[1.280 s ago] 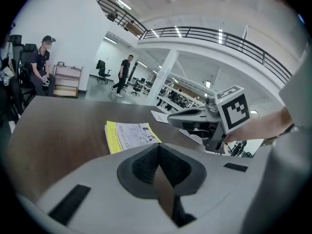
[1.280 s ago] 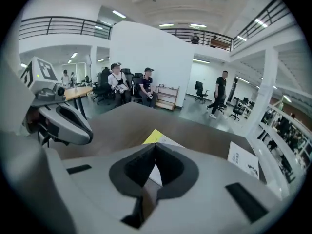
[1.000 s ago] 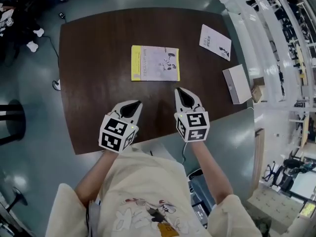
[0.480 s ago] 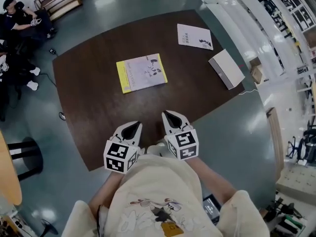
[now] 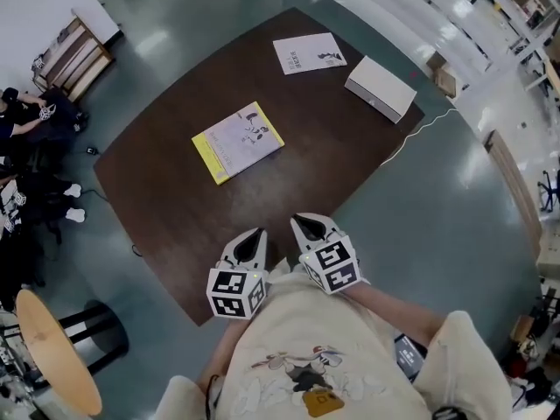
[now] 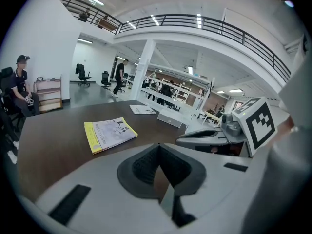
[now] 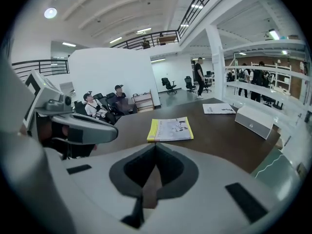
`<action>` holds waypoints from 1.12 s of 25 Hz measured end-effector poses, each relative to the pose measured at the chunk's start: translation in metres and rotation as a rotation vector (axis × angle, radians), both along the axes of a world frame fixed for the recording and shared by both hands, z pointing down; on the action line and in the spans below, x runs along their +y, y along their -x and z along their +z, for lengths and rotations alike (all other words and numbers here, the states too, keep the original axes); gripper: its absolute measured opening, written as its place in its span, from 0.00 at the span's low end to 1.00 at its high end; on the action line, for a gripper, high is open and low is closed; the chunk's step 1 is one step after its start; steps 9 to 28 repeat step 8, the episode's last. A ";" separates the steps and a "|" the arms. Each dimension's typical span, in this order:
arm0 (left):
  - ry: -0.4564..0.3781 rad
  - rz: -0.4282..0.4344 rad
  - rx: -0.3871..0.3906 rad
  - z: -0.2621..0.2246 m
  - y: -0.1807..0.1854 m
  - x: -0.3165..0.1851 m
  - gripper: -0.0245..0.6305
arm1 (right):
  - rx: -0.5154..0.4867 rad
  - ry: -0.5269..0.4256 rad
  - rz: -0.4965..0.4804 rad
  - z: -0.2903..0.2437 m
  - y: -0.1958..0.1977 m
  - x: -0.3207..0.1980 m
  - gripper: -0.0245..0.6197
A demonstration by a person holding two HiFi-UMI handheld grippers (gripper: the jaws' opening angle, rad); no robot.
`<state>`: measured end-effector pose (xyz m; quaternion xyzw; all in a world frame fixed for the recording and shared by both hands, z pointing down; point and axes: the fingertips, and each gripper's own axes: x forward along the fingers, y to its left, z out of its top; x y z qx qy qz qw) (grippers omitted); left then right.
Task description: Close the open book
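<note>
container: one white rectangular box lies far ahead of the right gripper and off to its right, lid down; its contents cannot be seen. a flat white leaflet lies just beyond the box, apart from it.

task item: the thin book with the yellow spine and pale lilac cover lies flat and closed, well ahead of the left gripper and a little to its left, touching neither tool.

grippers: both are held side by side over the near edge of the table. the left gripper has its jaws brought together at the tips with nothing between them. the right gripper is the same, jaws met and empty.

surface: dark brown wooden table, with book, leaflet and box spread well apart.

room: glossy grey-green floor; a thin white cable trails off the table's far right corner. seated people are far to the left of the left gripper. a round wooden stool top stands behind and to its left. white railings and an upper balcony run beyond the table.
</note>
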<state>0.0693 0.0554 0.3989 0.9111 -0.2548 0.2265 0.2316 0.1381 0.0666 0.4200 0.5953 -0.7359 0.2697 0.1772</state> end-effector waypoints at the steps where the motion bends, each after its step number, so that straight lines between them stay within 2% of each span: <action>1: -0.007 0.024 -0.010 0.001 -0.002 0.003 0.04 | -0.005 0.002 0.006 0.000 0.004 0.002 0.05; 4: -0.016 0.095 -0.038 0.002 -0.008 0.010 0.04 | 0.000 -0.002 -0.003 -0.003 0.019 0.006 0.05; 8: -0.015 0.125 -0.050 -0.006 -0.015 0.012 0.04 | 0.025 -0.022 -0.037 -0.015 0.031 0.010 0.05; 28: -0.015 0.125 -0.050 -0.006 -0.015 0.012 0.04 | 0.025 -0.022 -0.037 -0.015 0.031 0.010 0.05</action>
